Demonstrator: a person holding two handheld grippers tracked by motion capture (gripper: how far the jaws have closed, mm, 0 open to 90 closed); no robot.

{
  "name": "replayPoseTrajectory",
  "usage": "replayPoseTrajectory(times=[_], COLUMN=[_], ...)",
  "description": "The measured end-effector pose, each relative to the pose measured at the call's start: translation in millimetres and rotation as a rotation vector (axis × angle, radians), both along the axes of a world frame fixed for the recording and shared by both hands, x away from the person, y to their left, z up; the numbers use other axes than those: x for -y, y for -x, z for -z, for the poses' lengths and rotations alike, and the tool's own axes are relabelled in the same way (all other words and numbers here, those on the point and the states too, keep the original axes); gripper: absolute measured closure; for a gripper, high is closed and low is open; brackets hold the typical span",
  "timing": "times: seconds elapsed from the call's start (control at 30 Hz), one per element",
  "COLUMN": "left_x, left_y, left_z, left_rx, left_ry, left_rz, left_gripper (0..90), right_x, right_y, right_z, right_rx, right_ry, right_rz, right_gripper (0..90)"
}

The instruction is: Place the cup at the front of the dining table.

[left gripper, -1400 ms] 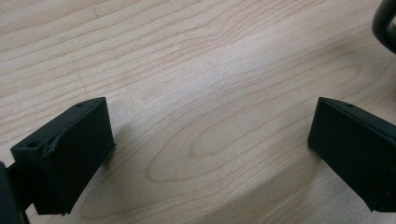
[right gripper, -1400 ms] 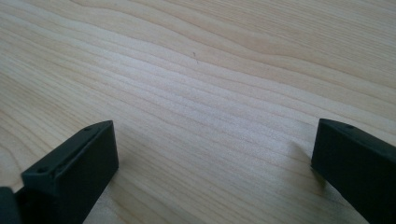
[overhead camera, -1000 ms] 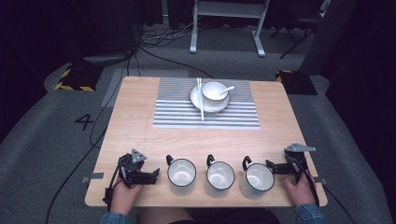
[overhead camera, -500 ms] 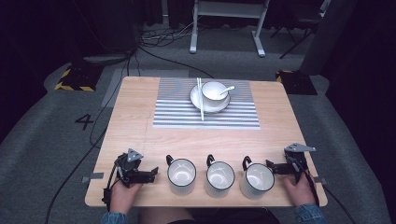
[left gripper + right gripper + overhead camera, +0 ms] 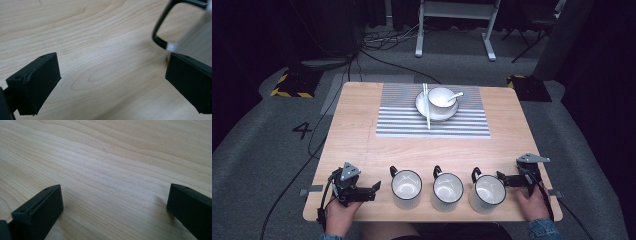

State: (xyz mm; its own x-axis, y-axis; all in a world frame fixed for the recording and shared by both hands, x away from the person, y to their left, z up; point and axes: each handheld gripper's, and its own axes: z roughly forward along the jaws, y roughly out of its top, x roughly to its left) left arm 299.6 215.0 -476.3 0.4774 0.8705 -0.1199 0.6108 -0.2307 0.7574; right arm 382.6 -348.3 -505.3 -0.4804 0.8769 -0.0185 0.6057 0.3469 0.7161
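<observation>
Left gripper (image 5: pixel 374 189) neared mug (image 5: pixel 406 187) (fingers apart).

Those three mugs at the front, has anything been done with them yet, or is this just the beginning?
It looks like the beginning. All three mugs, the left mug, the middle mug and the right mug, stand in a row on the table, none gripped. The left gripper sits open beside the left mug, its handle close ahead. The right gripper is open over bare wood. Every grasp remains.
</observation>
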Motion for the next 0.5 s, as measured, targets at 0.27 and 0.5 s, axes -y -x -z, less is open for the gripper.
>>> replayPoseTrajectory(times=[0.27, 0.5], left_x=[5.7, 11.5], left_y=[18.2, 30.5], left_z=[-20.6, -36.6], left_rx=[0.044, 0.156], left_ry=[0.014, 0.041], left_rz=[0.009, -0.006], left_gripper=[0.1, 0.6], right_x=[0.0, 0.0], right_y=[0.0, -0.1], right_z=[0.0, 0.0], right_rx=[0.000, 0.001], right_ry=[0.000, 0.000], right_rz=[-0.001, 0.000], right_gripper=[0.7, 0.6])
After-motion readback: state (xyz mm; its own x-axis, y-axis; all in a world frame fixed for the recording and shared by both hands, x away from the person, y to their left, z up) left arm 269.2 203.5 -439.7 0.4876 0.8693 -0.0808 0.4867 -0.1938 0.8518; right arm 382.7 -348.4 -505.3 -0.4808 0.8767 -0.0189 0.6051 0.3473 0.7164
